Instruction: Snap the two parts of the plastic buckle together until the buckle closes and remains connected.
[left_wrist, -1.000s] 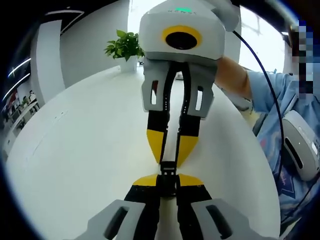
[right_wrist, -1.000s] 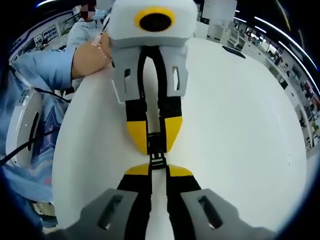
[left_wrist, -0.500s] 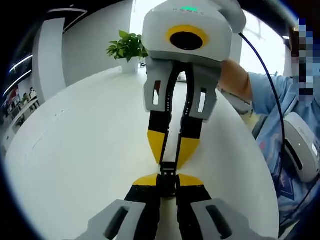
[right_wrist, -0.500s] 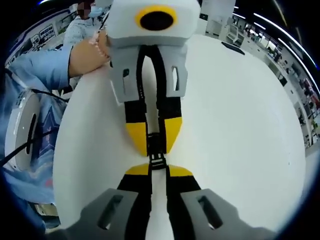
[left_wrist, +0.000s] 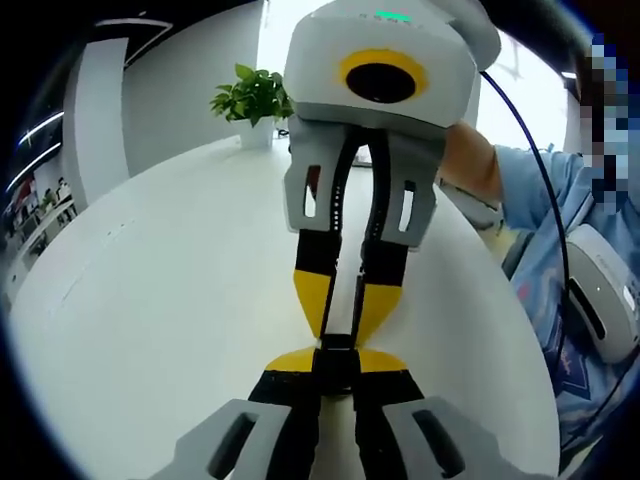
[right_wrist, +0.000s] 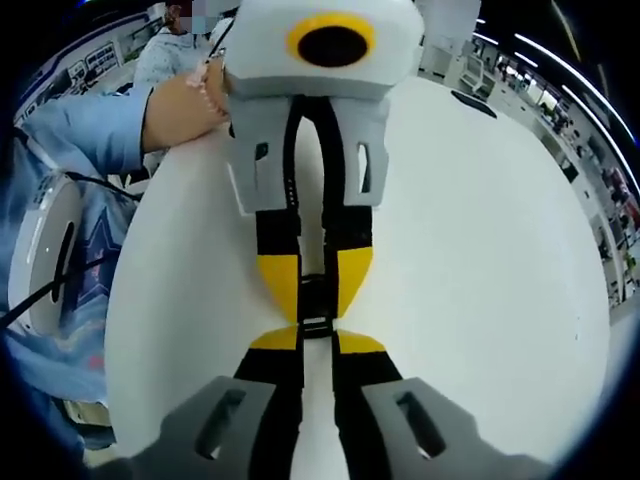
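Note:
Over the white table (left_wrist: 150, 300) my two grippers face each other tip to tip. In the left gripper view my left gripper (left_wrist: 336, 362) rises from the bottom, shut on one black buckle part (left_wrist: 337, 347). From above, my right gripper (left_wrist: 343, 305) meets it, shut on the other part. In the right gripper view my right gripper (right_wrist: 316, 343) holds its black part (right_wrist: 316, 324) against the part (right_wrist: 313, 292) in my left gripper (right_wrist: 314, 288). The two parts touch and look pushed into each other. The yellow pads hide most of the joint.
A potted plant (left_wrist: 250, 95) stands at the table's far edge. A person's hand (right_wrist: 180, 105) and blue sleeve (right_wrist: 70, 140) hold the facing gripper, and a white device (left_wrist: 600, 300) hangs at their side. Bare table (right_wrist: 480, 250) lies all around.
The two grippers have drawn closer together. The gap between the buckle parts has closed, and the yellow tips now almost meet.

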